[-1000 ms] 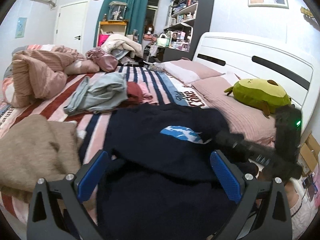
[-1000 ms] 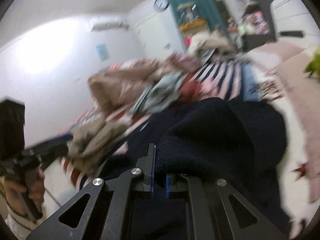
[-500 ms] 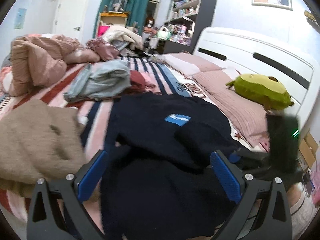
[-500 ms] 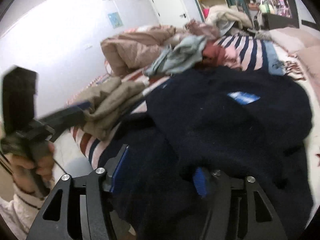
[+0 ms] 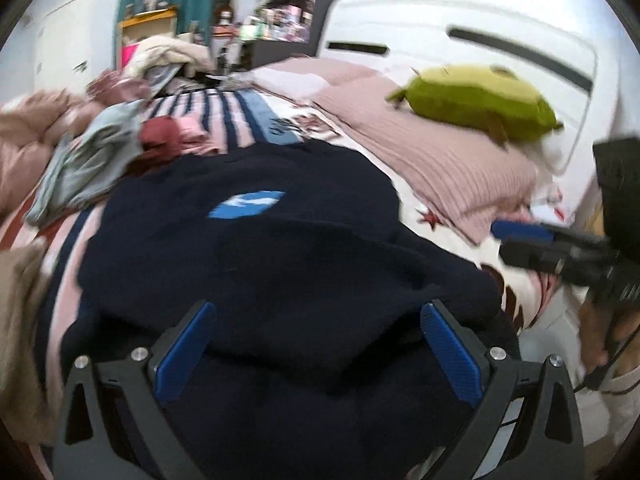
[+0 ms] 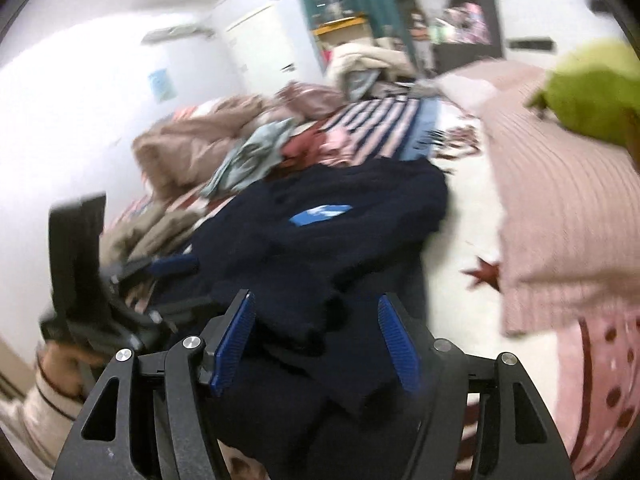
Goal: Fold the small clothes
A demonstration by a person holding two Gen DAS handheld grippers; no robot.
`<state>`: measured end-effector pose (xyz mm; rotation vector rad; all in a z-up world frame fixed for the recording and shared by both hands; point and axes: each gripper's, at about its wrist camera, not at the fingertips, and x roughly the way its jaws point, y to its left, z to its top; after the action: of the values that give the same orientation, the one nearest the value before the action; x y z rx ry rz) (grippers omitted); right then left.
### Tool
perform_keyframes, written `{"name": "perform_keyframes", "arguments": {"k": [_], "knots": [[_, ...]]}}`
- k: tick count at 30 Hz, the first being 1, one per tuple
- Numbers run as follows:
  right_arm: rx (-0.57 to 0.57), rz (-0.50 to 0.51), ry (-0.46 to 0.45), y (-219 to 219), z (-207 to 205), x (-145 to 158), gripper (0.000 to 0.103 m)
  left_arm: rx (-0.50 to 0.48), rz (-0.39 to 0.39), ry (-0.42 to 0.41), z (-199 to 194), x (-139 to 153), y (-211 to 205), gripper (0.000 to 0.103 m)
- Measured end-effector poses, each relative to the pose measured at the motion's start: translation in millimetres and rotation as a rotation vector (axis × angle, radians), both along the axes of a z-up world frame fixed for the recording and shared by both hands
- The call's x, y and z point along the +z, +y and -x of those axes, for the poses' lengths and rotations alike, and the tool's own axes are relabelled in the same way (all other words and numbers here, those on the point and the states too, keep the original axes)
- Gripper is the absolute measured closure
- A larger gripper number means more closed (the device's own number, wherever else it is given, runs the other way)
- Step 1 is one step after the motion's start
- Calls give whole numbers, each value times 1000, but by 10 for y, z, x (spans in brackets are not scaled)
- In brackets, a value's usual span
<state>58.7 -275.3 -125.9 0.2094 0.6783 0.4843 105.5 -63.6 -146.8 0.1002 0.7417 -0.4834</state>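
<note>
A: Tongs state?
B: Left tongs (image 5: 316, 346) apart, empty; right tongs (image 6: 318, 342) apart, empty. Both over the navy sweater (image 5: 256, 264), bunched on the bed (image 5: 448, 232).
A: Progress?
B: Partly folded, I judge. Grey garment (image 5: 88, 164) and tan garment (image 6: 156, 228) untouched.

White sheet (image 6: 460, 224) right of navy sweater (image 5: 260, 264) lay bare; pink pillow (image 5: 440, 160) bounded it; tan garment (image 6: 156, 228) and grey-blue garment (image 5: 88, 160) crowded the left.
</note>
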Motion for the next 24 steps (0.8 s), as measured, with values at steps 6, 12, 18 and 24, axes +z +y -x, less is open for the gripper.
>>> {"name": "perform_keyframes", "arguments": {"k": [6, 12, 18, 24], "knots": [[-84, -2, -5, -270, 3, -80, 43, -76, -210, -55, 4, -195, -630, 2], [-96, -10, -9, -329, -9, -131, 43, -66, -257, -34, 39, -252, -742, 45], [-87, -13, -16, -264, 24, -122, 43, 16, -117, -48, 29, -51, -403, 92], [-90, -16, -10, -215, 41, -83, 43, 287, 79, -143, 234, 214, 479, 91]]}}
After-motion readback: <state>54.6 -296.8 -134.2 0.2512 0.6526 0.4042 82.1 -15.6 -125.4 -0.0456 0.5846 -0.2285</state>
